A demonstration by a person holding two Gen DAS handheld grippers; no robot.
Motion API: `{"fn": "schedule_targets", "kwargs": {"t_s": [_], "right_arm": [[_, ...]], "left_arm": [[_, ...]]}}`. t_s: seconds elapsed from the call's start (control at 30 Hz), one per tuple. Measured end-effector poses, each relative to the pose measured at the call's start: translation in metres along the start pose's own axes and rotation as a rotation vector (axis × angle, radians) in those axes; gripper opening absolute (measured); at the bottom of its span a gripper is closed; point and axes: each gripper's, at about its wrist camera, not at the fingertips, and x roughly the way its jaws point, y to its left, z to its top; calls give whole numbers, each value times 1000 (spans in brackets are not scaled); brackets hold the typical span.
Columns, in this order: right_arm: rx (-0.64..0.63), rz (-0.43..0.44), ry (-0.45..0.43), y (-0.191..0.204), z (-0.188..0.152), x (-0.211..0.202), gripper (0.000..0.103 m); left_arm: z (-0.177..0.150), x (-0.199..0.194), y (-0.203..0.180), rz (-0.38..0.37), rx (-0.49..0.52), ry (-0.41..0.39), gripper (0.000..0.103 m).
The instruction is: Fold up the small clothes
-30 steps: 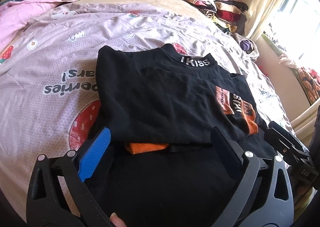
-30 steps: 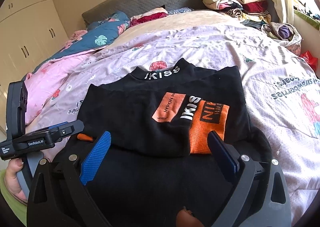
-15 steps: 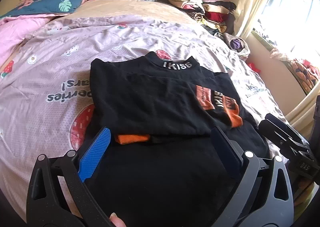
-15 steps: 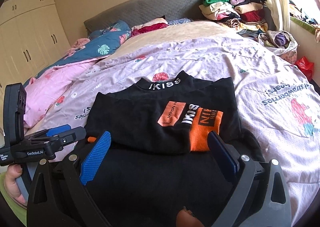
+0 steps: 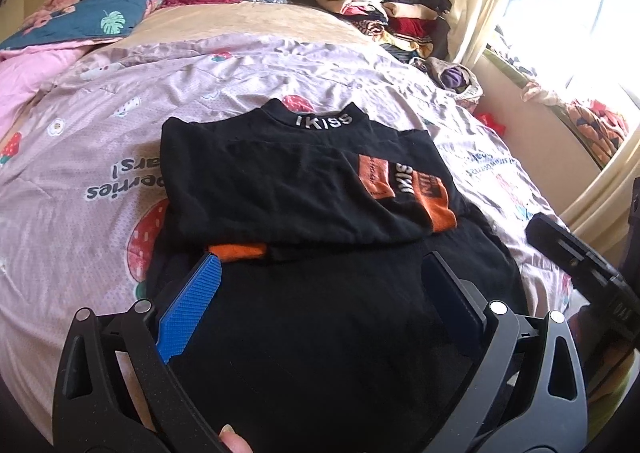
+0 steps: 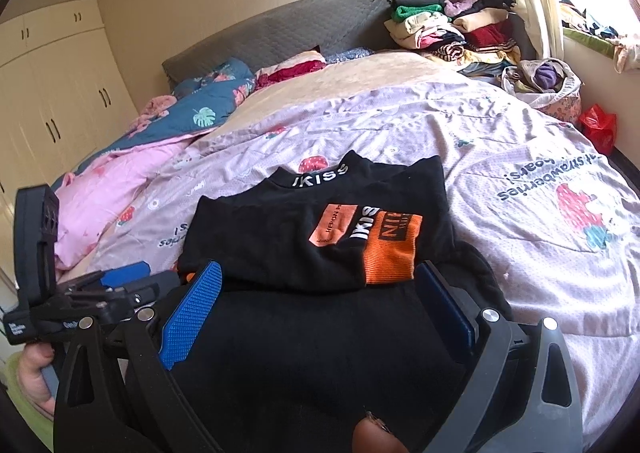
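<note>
A black top (image 5: 280,189) with an "IKISS" collar and orange patches lies flat on the bed, sleeves folded in over its body; it also shows in the right wrist view (image 6: 280,237). Its lower half runs toward me under both grippers. My left gripper (image 5: 320,265) is open and empty above the near left part of the hem. My right gripper (image 6: 320,273) is open and empty above the near right part. The right gripper's body shows at the right edge of the left wrist view (image 5: 580,265), and the left gripper at the left of the right wrist view (image 6: 80,293).
A lilac strawberry-print quilt (image 5: 80,173) covers the bed. A pink blanket (image 6: 112,189) and blue quilt (image 6: 208,101) lie far left. Stacked folded clothes (image 6: 452,25) sit by the headboard at the back right. A cloth basket (image 6: 548,85) and window are at right.
Both grippers have drawn back toward me and lifted slightly, so the top looks smaller and farther. Both stay open. The garment has not moved.
</note>
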Motion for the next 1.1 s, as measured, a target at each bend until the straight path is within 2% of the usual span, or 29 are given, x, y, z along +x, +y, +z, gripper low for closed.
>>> {"fn": "schedule_targets", "kwargs": {"t_s": [0.27,0.7,1.1], "right_arm": [[29,3,-11,-10,-11,-25,97],[39,-19,4,-11,-32,-44,98],[29,-41,51,-18,-51,-56,98]], "left_arm": [[-8,-6,-2,-5,16,12,94],[-21,-22,1,-4,31,16,94],[-36,-30,9,12,39,32,94]]}}
